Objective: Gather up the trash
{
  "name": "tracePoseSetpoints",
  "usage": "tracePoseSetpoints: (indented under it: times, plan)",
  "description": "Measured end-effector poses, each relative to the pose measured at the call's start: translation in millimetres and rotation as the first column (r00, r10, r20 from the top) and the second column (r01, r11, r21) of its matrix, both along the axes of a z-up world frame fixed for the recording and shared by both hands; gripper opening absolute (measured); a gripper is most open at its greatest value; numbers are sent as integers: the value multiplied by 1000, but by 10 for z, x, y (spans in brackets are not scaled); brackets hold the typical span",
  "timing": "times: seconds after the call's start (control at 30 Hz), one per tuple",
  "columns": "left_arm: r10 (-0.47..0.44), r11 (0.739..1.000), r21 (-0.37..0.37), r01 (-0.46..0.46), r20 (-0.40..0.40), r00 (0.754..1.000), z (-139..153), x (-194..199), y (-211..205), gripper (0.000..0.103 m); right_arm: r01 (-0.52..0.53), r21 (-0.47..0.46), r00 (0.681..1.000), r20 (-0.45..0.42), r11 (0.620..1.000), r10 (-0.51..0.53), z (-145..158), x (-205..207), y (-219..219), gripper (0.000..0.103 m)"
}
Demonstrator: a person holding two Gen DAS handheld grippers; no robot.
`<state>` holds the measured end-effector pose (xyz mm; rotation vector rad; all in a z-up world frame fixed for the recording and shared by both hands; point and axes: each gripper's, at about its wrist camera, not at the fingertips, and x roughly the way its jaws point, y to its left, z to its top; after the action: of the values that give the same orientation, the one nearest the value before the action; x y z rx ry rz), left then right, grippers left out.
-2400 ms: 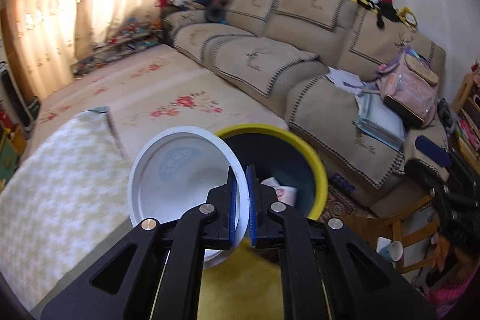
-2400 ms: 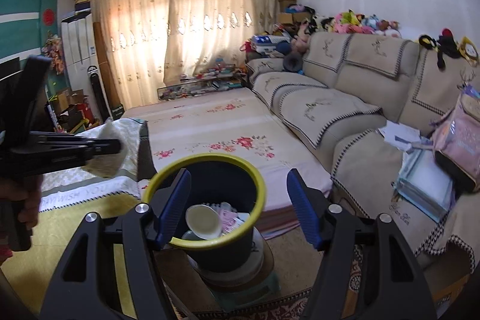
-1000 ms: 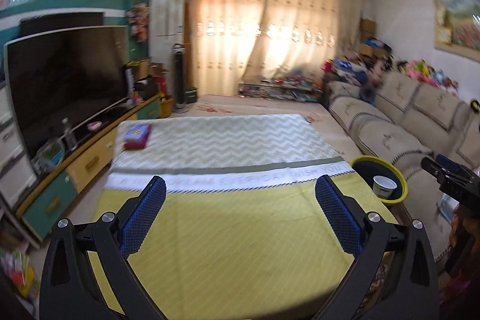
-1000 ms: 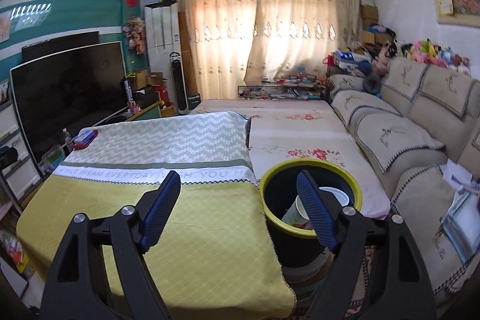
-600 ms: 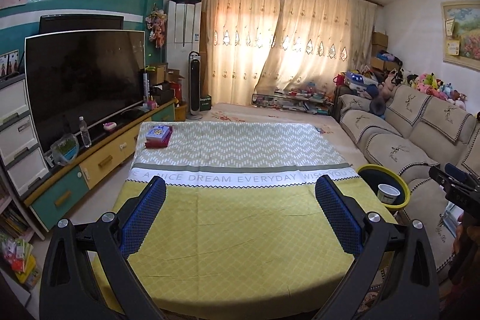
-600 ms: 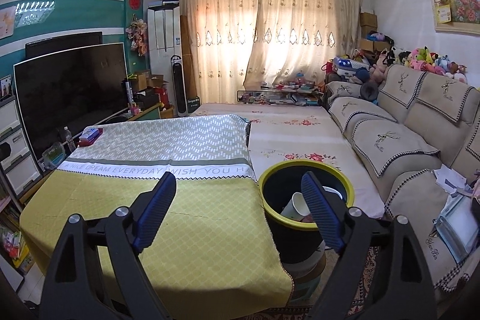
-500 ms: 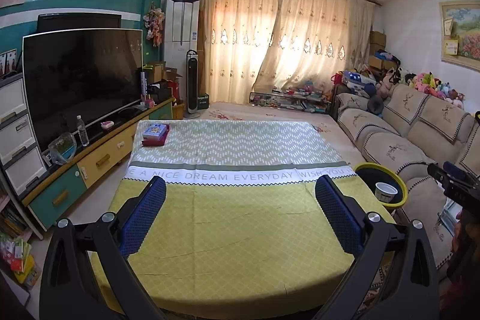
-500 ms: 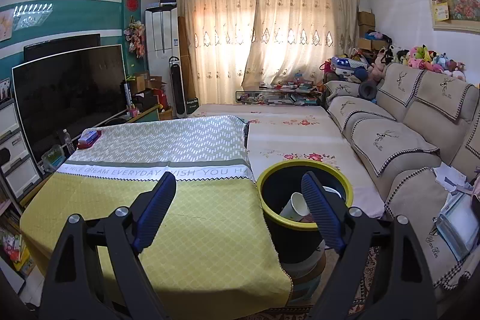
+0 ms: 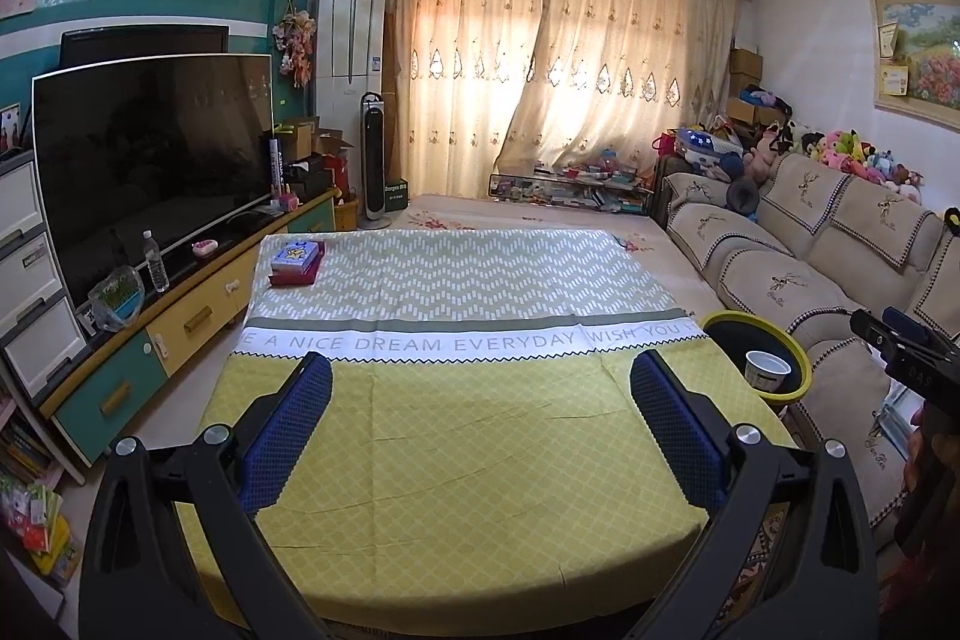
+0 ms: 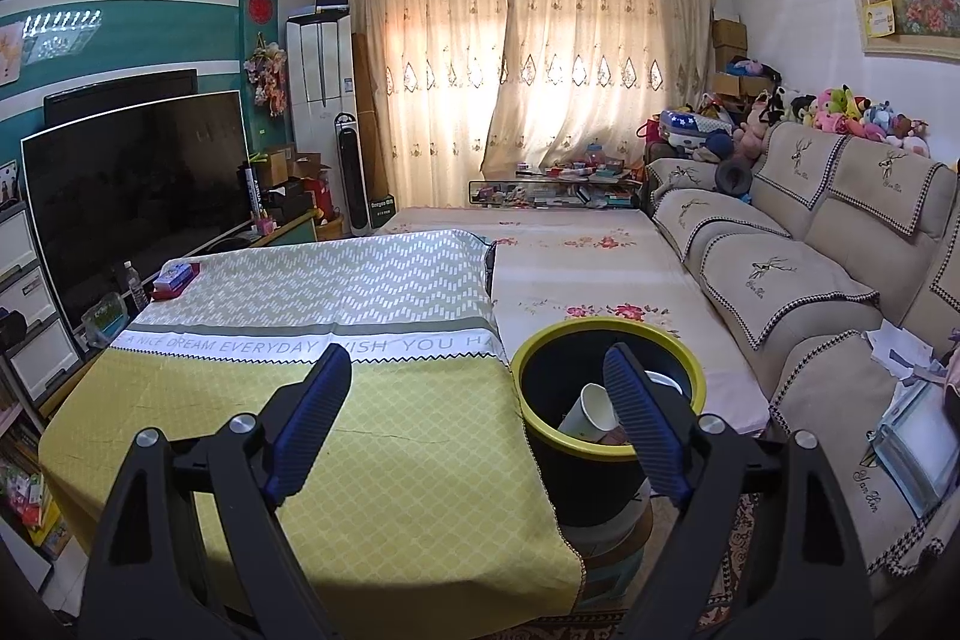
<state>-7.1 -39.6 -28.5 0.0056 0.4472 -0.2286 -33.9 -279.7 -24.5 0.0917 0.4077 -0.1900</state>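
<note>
Both of your grippers are now pulled back from the trash bin, where 2.4 seconds ago the left one was clamping a white plastic lid over its yellow rim; now that claw is holding nothing. Your left gripper is standing wide open over the yellow tablecloth, with only cloth between its blue pads. Your right gripper is also released; its jaws have just been opening a little more, and nothing is between them. The bin is standing just beside the right edge of the table, and paper cups are lying inside it, so the collected trash is already there.

You are looking for the next piece, I think, and the dropping step is finished. On the cloth I am seeing no loose trash; only a small box on a red book is lying at the far left corner, and it does not look like trash. The next move is asking you to scan the room before you are reaching anywhere.
</note>
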Motion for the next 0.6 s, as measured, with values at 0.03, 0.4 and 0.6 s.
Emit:
tracePoseSetpoints:
  times: [0.03,0.4,0.6]
  plan:
    - [0,1000,0,0,0,1000,0,1,1,98,-1,0,1000,0,1000,1,0,0,0,82]
    - [-1,1000,1,1,1,1000,-4,45,13,98,-4,3,1000,0,1000,4,-26,19,-19,82]
    - [-8,1000,3,8,-4,1000,-7,70,6,98,-6,6,1000,-3,1000,6,-43,27,-33,82]
